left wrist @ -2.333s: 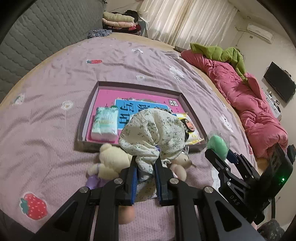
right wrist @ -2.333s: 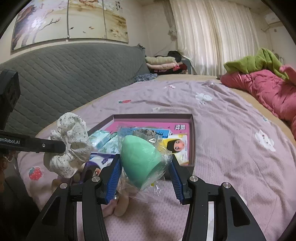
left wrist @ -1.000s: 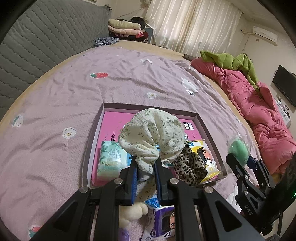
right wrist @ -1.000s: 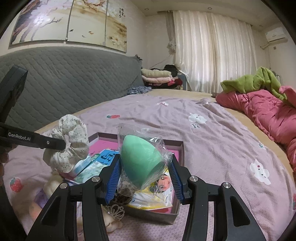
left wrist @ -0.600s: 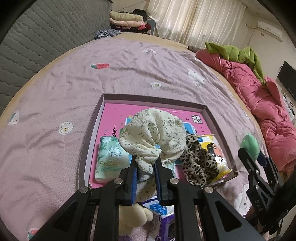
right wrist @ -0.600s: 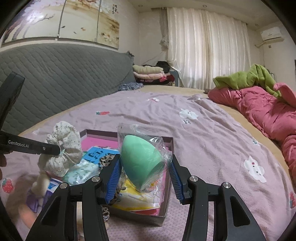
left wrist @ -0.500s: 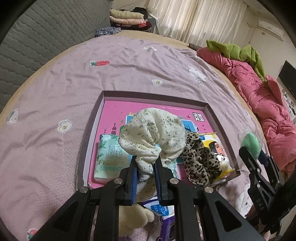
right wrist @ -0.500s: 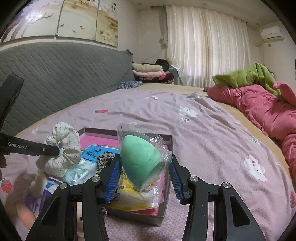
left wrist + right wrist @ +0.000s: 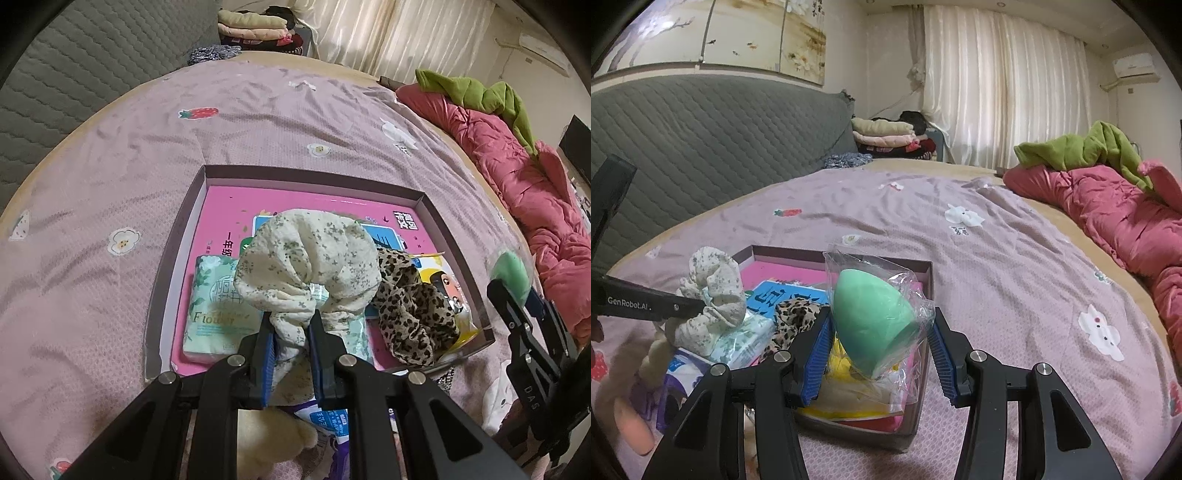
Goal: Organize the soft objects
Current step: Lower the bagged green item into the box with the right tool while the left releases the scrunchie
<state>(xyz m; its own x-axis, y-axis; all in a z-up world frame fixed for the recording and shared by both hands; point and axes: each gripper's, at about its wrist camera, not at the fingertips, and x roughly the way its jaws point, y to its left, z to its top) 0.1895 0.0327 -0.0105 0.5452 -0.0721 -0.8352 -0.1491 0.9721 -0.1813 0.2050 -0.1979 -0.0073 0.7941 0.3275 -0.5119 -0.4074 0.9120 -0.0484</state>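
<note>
A bed (image 9: 110, 177) covered by a mauve sheet with fruit and flower prints fills both views, with a grey quilted headboard (image 9: 701, 147) along its far side and a pink quilt (image 9: 1115, 229) heaped on the right under a green blanket (image 9: 1082, 147). Folded clothes (image 9: 882, 133) are stacked past the bed near the pale curtains (image 9: 997, 85).

On the sheet lies a shallow box (image 9: 173, 258) with dark walls and a pink floor. Inside it are a pack of tissues (image 9: 214, 306) on the left, a leopard-print scrunchie (image 9: 413, 314) near the middle, and a yellow packet (image 9: 443, 273) at the right.

The left tongs (image 9: 290, 332) are clamped on a cream floral scrunchie (image 9: 306, 258), held above the tissues and the box's near edge. The right tongs (image 9: 879, 350) grip a green egg-shaped sponge (image 9: 871, 317) in a clear wrapper, over the box's right corner.

Below the box's near wall, a cream plush toy (image 9: 266, 439) and a purple packet (image 9: 679, 376) lie on the sheet.
</note>
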